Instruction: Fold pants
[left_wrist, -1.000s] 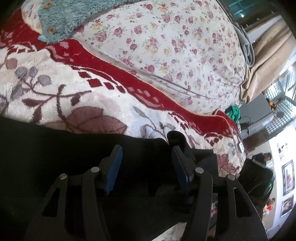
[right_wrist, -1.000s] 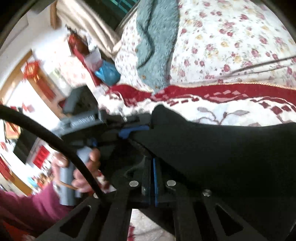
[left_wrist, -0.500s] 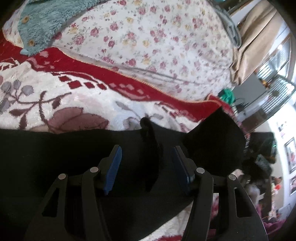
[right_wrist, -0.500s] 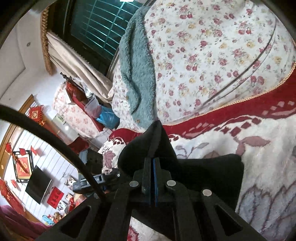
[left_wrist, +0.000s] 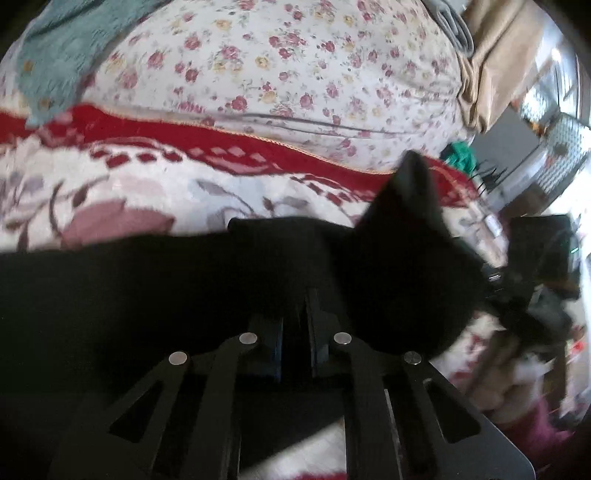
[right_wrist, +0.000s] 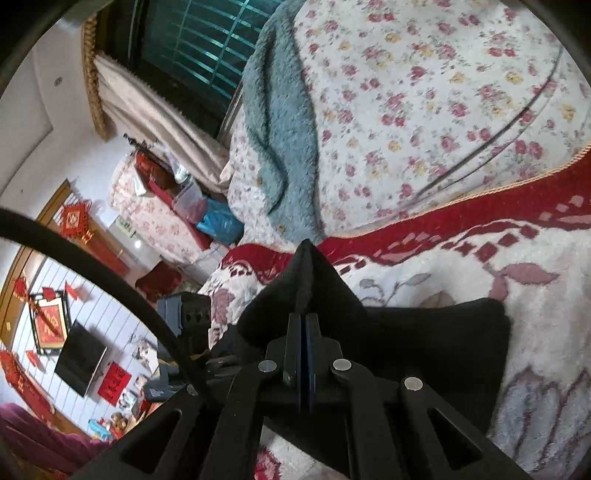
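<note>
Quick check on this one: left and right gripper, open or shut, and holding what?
Left gripper: shut on the black pants.
Right gripper: shut, pinching a raised fold of the black pants.

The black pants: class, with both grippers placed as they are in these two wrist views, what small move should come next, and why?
Probably lift both held edges together and carry them over the rest. The left gripper and the right gripper are each shut on the black pants, which lie flat on the blanket.
</note>
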